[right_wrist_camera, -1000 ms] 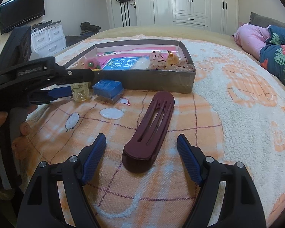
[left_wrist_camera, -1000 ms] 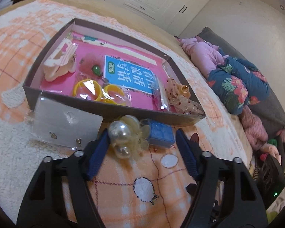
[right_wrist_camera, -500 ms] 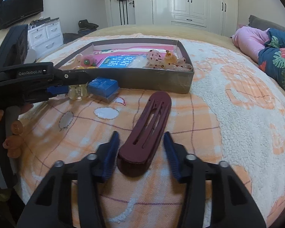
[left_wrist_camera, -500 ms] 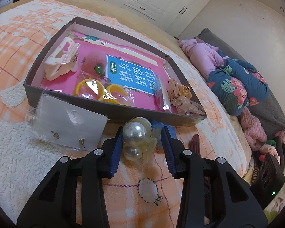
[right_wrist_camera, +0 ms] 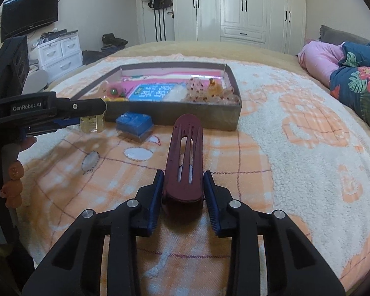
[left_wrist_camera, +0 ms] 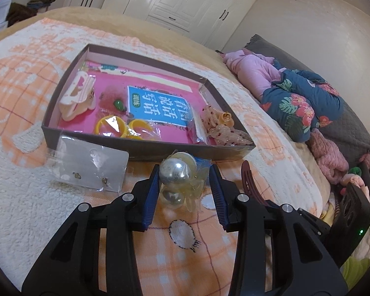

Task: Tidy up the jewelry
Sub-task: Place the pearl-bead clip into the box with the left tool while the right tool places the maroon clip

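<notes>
My left gripper (left_wrist_camera: pixel 183 183) is shut on a pearl hair accessory in a clear bag (left_wrist_camera: pixel 178 182), held just above the blanket in front of the grey box (left_wrist_camera: pixel 140 149). The box holds a pink book, a cream claw clip (left_wrist_camera: pixel 76 96), yellow rings (left_wrist_camera: pixel 111 125) and a dotted scrunchie (left_wrist_camera: pixel 219 123). My right gripper (right_wrist_camera: pixel 183 192) is shut on the near end of a long maroon hair clip (right_wrist_camera: pixel 185 153), which points toward the box (right_wrist_camera: pixel 175 114). The left gripper also shows in the right wrist view (right_wrist_camera: pixel 92 116).
An earring card in plastic (left_wrist_camera: pixel 91 167) lies left of the box front. A small blue box (right_wrist_camera: pixel 135 124) sits in front of the box. Folded bedding (left_wrist_camera: pixel 301 103) lies to the right. An orange-and-white fleece blanket (right_wrist_camera: pixel 283 148) covers the bed.
Both grippers went from wide open to shut: the left on the pearl accessory, the right on the maroon clip. Both now hold their items slightly raised.
</notes>
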`<state>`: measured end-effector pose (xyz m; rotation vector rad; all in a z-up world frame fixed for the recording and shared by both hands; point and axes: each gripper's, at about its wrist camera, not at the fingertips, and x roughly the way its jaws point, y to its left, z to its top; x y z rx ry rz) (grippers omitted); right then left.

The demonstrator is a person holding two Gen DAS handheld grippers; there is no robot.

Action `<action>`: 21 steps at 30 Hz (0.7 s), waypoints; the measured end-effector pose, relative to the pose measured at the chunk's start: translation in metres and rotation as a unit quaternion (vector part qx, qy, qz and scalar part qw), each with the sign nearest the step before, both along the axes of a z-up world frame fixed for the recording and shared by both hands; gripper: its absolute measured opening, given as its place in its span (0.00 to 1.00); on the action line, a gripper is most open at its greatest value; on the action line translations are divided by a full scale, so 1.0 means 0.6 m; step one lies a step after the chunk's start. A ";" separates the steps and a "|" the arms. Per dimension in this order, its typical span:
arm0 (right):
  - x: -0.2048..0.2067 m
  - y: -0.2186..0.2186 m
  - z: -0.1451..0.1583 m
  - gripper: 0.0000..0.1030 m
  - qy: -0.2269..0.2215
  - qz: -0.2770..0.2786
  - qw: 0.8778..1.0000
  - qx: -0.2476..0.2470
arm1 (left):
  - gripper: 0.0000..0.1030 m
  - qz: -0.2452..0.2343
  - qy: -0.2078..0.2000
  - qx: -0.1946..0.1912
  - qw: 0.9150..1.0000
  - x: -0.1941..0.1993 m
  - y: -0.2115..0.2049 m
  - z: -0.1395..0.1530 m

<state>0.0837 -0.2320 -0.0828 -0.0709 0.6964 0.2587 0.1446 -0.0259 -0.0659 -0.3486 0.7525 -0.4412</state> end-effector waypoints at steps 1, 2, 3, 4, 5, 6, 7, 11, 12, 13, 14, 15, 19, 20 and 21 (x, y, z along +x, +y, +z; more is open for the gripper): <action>-0.002 0.000 0.004 0.30 -0.004 0.001 1.000 -0.001 | 0.30 0.000 -0.003 0.001 1.000 -0.002 0.000 0.003; -0.002 0.001 0.007 0.30 -0.005 0.001 1.000 -0.001 | 0.30 -0.001 -0.006 0.002 1.000 -0.005 -0.001 0.006; -0.002 0.001 0.009 0.30 -0.006 0.001 1.000 0.000 | 0.30 -0.002 -0.011 0.003 1.000 -0.008 0.000 0.011; -0.002 0.001 0.010 0.30 -0.007 0.001 1.000 0.000 | 0.30 -0.002 -0.015 0.004 1.000 -0.011 0.000 0.016; -0.003 0.002 0.012 0.30 -0.008 0.001 1.000 -0.001 | 0.30 -0.001 -0.021 0.006 1.000 -0.014 0.001 0.021; -0.003 0.003 0.014 0.30 -0.009 0.002 1.000 -0.001 | 0.30 -0.001 -0.024 0.007 1.000 -0.015 0.002 0.024; -0.003 0.004 0.017 0.30 -0.010 0.002 1.000 -0.002 | 0.30 0.001 -0.028 0.009 1.000 -0.017 0.004 0.028; -0.006 0.011 0.031 0.30 -0.025 0.012 1.000 -0.007 | 0.30 0.008 -0.038 0.010 0.999 -0.020 0.013 0.038; -0.007 0.016 0.037 0.30 -0.032 0.019 0.999 -0.010 | 0.30 0.010 -0.040 0.011 0.999 -0.021 0.016 0.040; -0.009 0.022 0.043 0.30 -0.038 0.029 0.999 -0.012 | 0.30 0.011 -0.041 0.011 0.999 -0.021 0.017 0.040; -0.011 0.029 0.048 0.30 -0.042 0.036 0.998 -0.014 | 0.30 0.014 -0.042 0.009 0.999 -0.021 0.021 0.042; -0.010 0.034 0.052 0.30 -0.047 0.042 0.998 -0.016 | 0.30 0.016 -0.043 0.008 0.999 -0.022 0.023 0.043; -0.008 0.057 0.068 0.30 -0.058 0.067 0.996 -0.017 | 0.30 0.026 -0.051 0.013 0.998 -0.024 0.034 0.050; -0.007 0.061 0.069 0.30 -0.059 0.070 0.996 -0.017 | 0.30 0.028 -0.052 0.013 0.998 -0.024 0.036 0.052; -0.005 0.066 0.071 0.30 -0.060 0.074 0.995 -0.017 | 0.30 0.031 -0.054 0.013 0.998 -0.024 0.040 0.054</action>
